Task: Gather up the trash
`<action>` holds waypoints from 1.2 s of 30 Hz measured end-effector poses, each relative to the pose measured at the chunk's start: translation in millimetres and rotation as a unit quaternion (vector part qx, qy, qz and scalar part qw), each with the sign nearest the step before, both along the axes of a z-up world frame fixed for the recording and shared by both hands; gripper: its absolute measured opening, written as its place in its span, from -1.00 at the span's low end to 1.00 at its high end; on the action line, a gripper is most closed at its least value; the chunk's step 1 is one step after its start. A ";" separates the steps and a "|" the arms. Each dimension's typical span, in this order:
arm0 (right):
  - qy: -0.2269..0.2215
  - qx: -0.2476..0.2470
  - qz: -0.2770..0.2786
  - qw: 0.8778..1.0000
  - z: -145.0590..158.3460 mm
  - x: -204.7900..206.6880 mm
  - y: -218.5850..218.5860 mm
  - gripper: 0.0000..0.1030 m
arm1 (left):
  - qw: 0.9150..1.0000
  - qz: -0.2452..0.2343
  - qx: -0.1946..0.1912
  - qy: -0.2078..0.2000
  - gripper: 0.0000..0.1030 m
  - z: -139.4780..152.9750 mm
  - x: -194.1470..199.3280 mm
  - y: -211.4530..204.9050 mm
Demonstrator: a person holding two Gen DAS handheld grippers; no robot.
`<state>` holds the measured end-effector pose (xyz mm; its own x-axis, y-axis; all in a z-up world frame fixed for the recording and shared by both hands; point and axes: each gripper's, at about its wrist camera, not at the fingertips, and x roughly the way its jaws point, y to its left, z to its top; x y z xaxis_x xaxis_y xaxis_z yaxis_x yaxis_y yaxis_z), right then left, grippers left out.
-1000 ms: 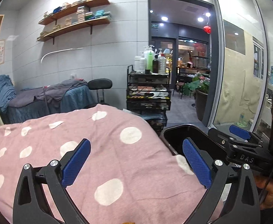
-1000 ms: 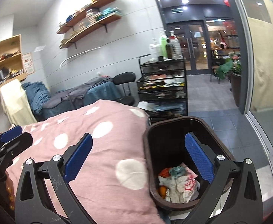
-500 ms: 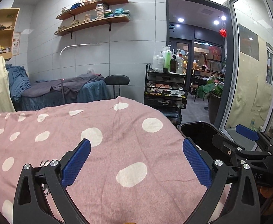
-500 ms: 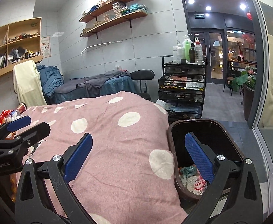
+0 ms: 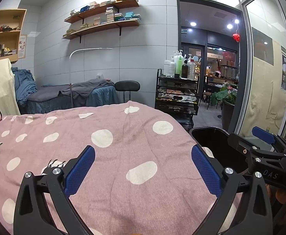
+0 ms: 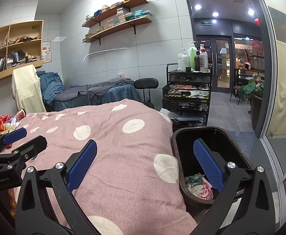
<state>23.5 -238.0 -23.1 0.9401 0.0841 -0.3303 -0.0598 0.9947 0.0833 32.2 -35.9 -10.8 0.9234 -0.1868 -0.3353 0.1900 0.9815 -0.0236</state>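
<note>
Both tongs are wide and hold nothing: the left tongs (image 5: 143, 168) and the right tongs (image 6: 145, 164) hang over the bed (image 5: 123, 137). The trash (image 6: 4, 124) lies at the bed's far left end, well apart from the bin (image 6: 239, 156). It looks light and crinkly, maybe slippery. Pinch one wrapper by its edge, softly.

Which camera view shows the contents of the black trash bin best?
The right wrist view: it looks down into the black trash bin and shows crumpled trash at the bottom. The left wrist view shows only its rim and dark interior.
</note>
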 end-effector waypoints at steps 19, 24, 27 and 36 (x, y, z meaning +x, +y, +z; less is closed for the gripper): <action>-0.001 0.003 0.000 1.000 1.0 -1.8 -0.9 0.89 | 1.000 0.000 -0.006 -0.010 0.90 1.2 -3.8 1.4; -0.001 0.003 0.000 1.000 1.1 -1.7 -1.4 0.89 | 1.000 -0.003 -0.011 -0.006 0.90 0.9 -3.0 1.7; -0.001 0.003 -0.001 1.000 1.1 -2.0 -1.8 0.89 | 1.000 -0.004 -0.011 -0.006 0.90 0.9 -3.3 2.1; 0.001 0.004 -0.004 1.000 0.2 -2.7 -4.2 0.89 | 1.000 -0.006 -0.011 -0.006 0.90 0.2 -3.4 1.3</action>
